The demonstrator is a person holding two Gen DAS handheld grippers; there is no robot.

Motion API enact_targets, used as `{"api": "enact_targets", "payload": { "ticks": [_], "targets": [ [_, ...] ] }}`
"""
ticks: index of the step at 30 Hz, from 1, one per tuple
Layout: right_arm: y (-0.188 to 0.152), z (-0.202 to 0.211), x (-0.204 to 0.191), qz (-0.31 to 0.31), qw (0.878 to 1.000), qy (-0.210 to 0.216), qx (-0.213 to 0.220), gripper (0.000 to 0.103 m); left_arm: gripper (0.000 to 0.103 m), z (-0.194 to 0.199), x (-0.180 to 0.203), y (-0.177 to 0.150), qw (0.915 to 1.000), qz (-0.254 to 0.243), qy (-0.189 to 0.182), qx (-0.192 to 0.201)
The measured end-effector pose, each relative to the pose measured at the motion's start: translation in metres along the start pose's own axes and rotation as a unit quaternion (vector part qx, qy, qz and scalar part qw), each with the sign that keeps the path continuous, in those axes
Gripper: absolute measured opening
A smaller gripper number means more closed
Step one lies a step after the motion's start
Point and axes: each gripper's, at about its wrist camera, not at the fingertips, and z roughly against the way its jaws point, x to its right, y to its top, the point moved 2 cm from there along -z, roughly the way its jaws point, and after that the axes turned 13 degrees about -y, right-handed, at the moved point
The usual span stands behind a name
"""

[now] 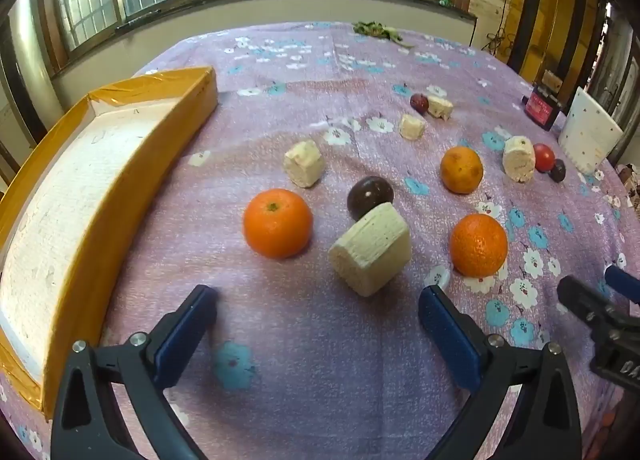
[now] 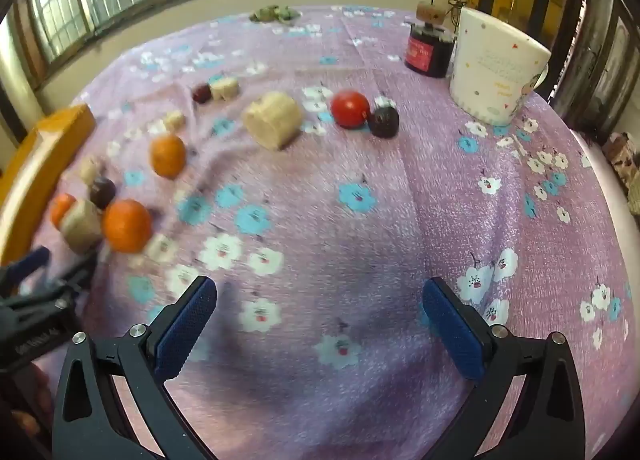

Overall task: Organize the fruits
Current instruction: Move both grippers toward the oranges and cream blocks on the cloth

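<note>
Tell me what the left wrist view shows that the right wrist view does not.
Only the left wrist view shows the white inside of the yellow tray and the open left gripper. Only the right wrist view shows the whole white mug and the open right gripper. Both share the oranges, the red tomato and the flowered cloth.

purple floral tablecloth (image 1: 320, 340) (table beneath) carries oranges (image 1: 277, 223), a yellow tray (image 1: 120, 187), a mug (image 2: 496, 71).
</note>
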Motion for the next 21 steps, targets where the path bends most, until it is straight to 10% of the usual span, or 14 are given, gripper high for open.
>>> {"api": "enact_targets", "payload": {
  "ticks": [7, 21],
  "targets": [
    [0.008, 0.051, -0.015, 0.006, 0.999, 0.014, 0.050, 0.103, 0.103, 0.045, -0.002, -0.004, 0.9970, -0.003, -0.050, 0.058],
    [0.001, 0.101, -0.031, 0.033, 0.994, 0.017, 0.108, 0.103, 0.103, 0.095, -0.011, 0.003, 0.9881, -0.018, -0.027, 0.150]
  ]
}}
